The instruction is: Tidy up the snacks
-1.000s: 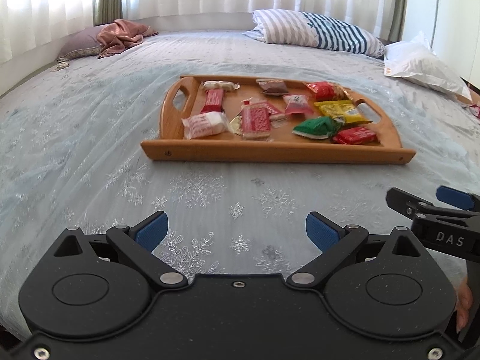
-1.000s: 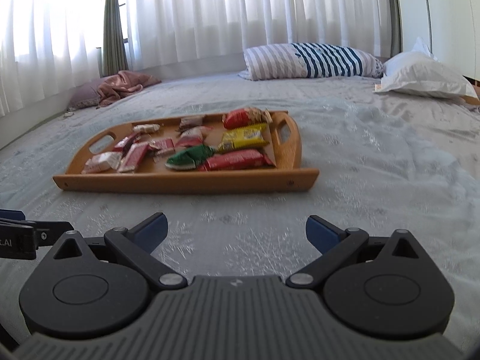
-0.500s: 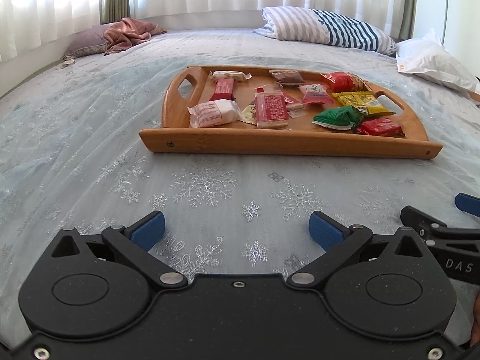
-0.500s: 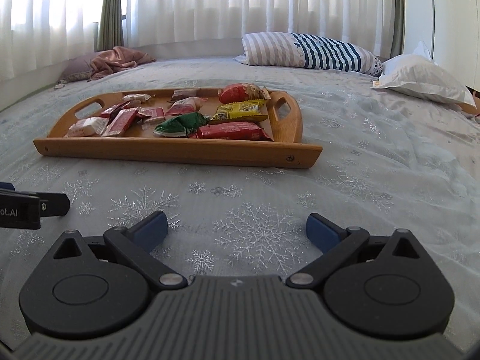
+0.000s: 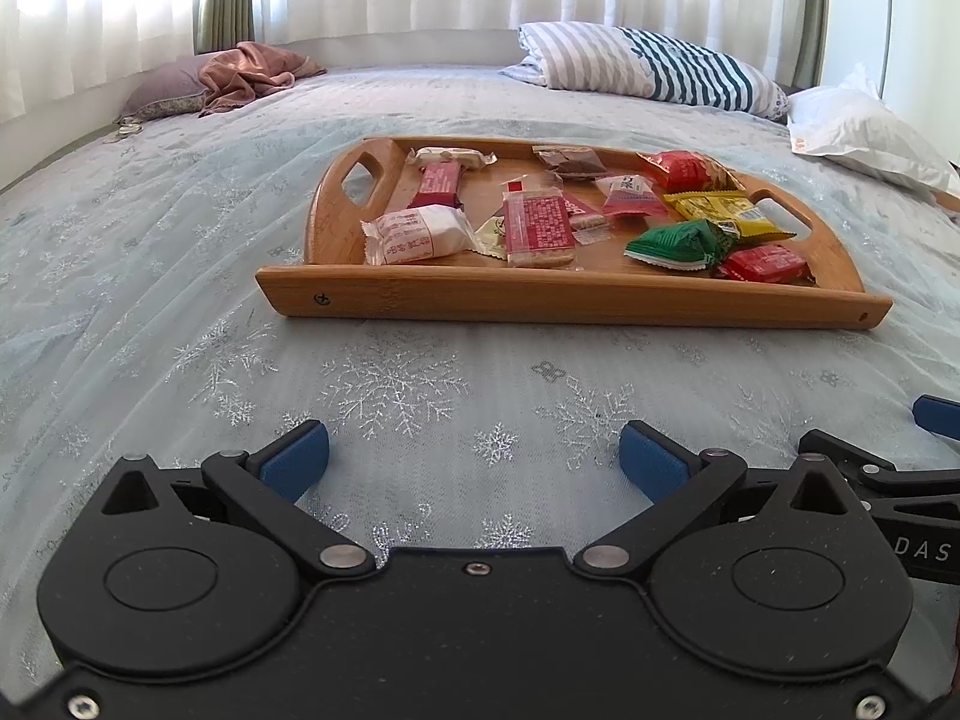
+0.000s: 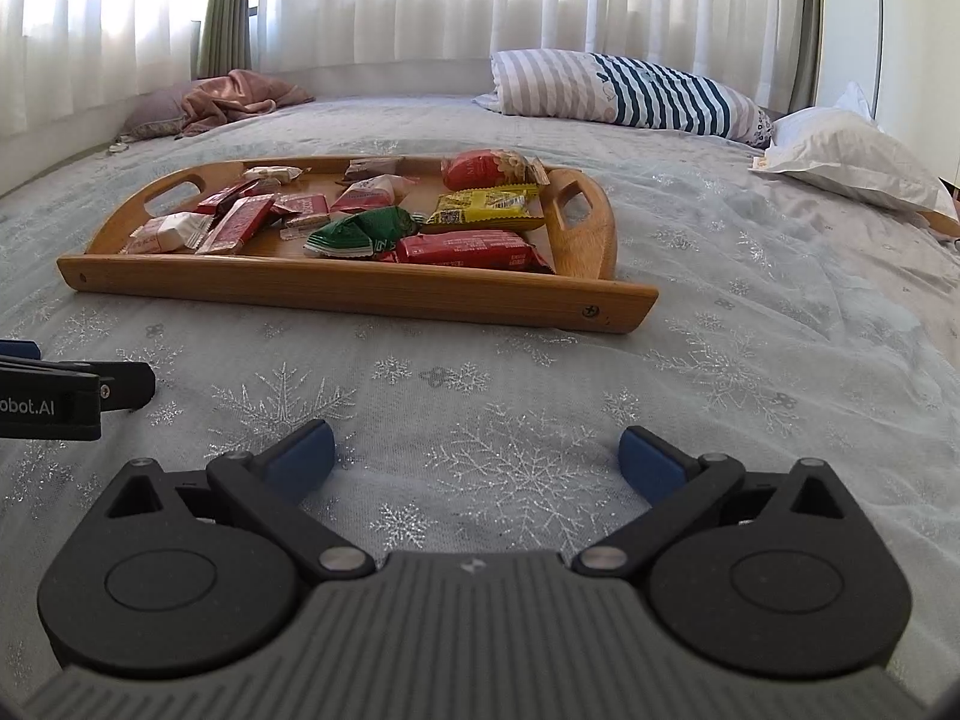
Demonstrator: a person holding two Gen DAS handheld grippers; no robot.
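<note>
A wooden tray (image 5: pixel 570 294) (image 6: pixel 360 291) with two handles lies on the bed and holds several wrapped snacks: a white pack (image 5: pixel 414 234), a red pack (image 5: pixel 537 228), a green pack (image 5: pixel 678 243) (image 6: pixel 360 231), a yellow pack (image 5: pixel 729 213) (image 6: pixel 486 207) and a long red bar (image 6: pixel 468 249). My left gripper (image 5: pixel 474 462) is open and empty, low over the bedspread in front of the tray. My right gripper (image 6: pixel 477 456) is open and empty, in front of the tray's right end. Each gripper shows at the edge of the other's view.
The bed has a pale snowflake bedspread (image 5: pixel 180 312). A striped pillow (image 5: pixel 654 69) and a white pillow (image 5: pixel 864 135) lie at the back right. A pink blanket on a pillow (image 5: pixel 240 75) lies at the back left. Curtains hang behind.
Both grippers have moved forward and lower toward the tray, which now looks larger. Both stay open and empty.
</note>
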